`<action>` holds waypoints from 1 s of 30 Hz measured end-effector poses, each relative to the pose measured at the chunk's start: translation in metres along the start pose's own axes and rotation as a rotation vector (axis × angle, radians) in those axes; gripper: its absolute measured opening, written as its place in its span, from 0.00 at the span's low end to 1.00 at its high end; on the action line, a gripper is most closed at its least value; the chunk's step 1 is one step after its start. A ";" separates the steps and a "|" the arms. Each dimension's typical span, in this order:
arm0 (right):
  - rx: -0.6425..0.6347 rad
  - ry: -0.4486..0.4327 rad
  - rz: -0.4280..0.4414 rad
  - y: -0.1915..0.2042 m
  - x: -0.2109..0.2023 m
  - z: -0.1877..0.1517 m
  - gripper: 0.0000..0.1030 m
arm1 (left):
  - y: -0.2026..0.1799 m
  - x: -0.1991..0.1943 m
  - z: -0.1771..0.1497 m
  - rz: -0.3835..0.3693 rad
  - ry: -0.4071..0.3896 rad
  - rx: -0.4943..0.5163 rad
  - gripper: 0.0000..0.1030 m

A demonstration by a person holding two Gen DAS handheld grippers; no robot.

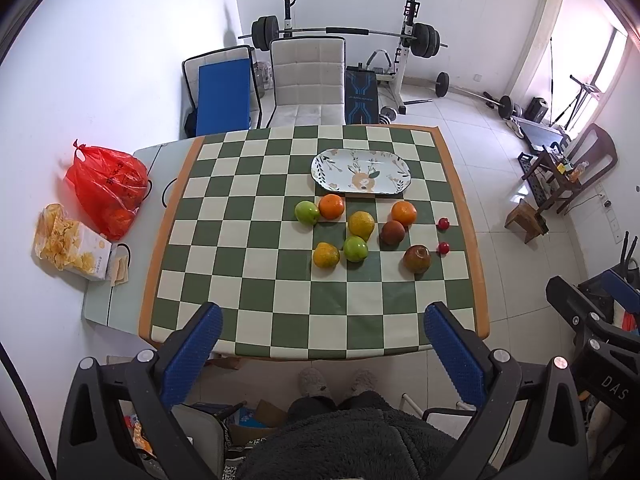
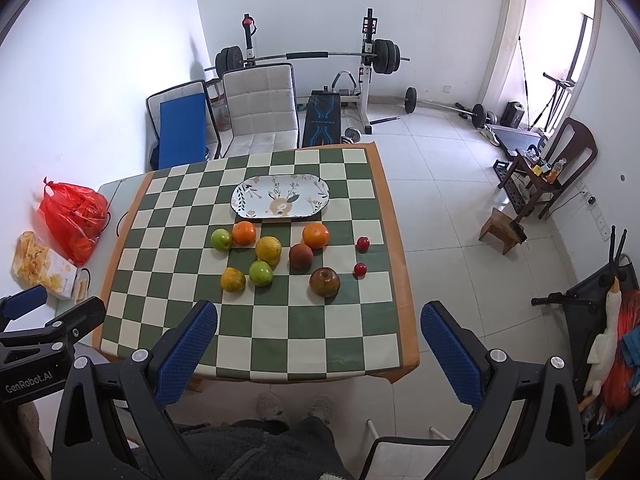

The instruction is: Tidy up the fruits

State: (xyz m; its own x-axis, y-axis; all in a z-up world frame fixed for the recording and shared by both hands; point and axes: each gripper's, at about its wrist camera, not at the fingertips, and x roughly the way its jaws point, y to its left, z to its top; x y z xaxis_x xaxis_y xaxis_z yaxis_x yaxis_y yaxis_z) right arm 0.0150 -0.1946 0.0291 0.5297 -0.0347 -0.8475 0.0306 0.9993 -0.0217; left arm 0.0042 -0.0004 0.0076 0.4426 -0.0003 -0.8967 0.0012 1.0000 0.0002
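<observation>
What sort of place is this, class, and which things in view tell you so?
Probably a room in a home that doubles as a gym: a barbell rack, a padded chair, and a table with a checked cloth holding fruit.

Both views bright, daylight-lit. Source: window/doorway [image 1: 576, 64] at 2 o'clock, blown out to white-pink in both; same opening [image 2: 560, 40] clips in the right wrist view. Floor tiles show soft glare near it. Fruit on the counter [image 1: 224, 240] throw short, soft shadows toward 5 o'clock. Wall [image 1: 120, 60] at 10 o'clock is overexposed, with a faint purple tint. Heavy fisheye: black vignette at corners, straight edges bow outward. Centre sharp, periphery slightly soft.
</observation>
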 end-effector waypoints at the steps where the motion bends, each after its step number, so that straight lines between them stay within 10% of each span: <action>1: 0.000 -0.001 0.000 0.001 0.000 0.001 1.00 | 0.000 0.000 0.000 -0.001 0.000 -0.001 1.00; 30: 0.000 -0.002 0.005 0.005 -0.002 0.004 1.00 | 0.000 0.000 0.000 -0.004 -0.003 -0.002 1.00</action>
State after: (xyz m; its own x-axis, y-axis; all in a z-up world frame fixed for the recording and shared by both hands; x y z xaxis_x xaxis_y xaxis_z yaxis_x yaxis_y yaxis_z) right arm 0.0173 -0.1901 0.0331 0.5316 -0.0293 -0.8465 0.0281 0.9995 -0.0170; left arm 0.0040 0.0000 0.0077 0.4456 -0.0046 -0.8952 0.0017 1.0000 -0.0044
